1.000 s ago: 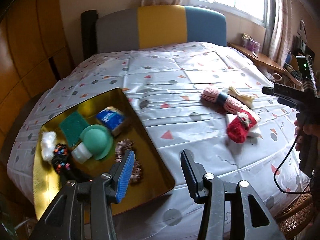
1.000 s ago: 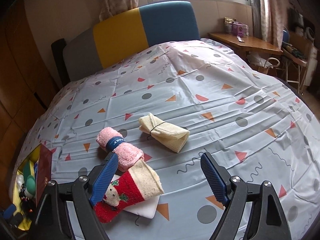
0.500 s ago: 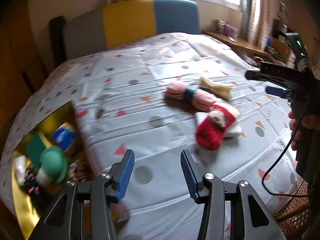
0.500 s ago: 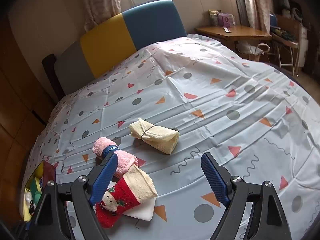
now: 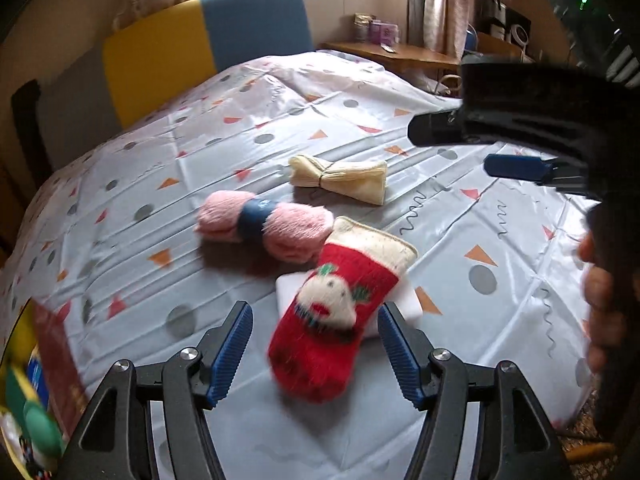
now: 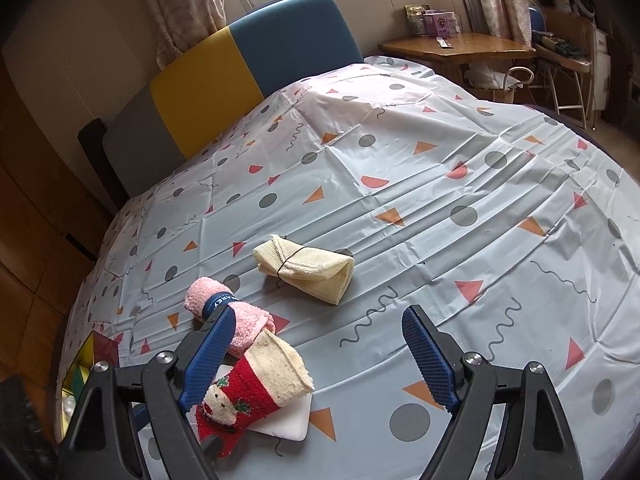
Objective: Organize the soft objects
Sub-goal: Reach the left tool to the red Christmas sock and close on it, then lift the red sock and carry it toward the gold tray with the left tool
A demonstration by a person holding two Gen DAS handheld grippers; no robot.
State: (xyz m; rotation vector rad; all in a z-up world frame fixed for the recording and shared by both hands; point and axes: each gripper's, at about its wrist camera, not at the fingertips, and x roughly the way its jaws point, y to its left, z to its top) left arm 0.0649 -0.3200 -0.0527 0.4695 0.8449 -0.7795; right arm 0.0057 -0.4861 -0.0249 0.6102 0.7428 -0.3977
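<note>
Bed (image 6: 460, 168) w/ patterned sheet, seen from both wrist cams. Left gripper (image 5: 316, 344) hangs over the red sock (image 5: 332, 320); its jaws have just been opening and stand wide, pads either side of the sock, not pressing it. Sock lies on a white pad (image 5: 400, 304), cuff toward 12 o'clock. Pink roll (image 5: 264, 224) w/ blue band touches the cuff at approx. 10 o'clock. Cream roll (image 5: 340, 178), tied w/ a dark band, sits at 12 o'clock, apart from the pink one. Right gripper (image 6: 316, 356) is spread wide, nothing between its pads; sock and pink roll lie at its 9 o'clock, cream roll at 12. Tray (image 5: 24, 344) w/ items at far 9 o'clock edge.
</note>
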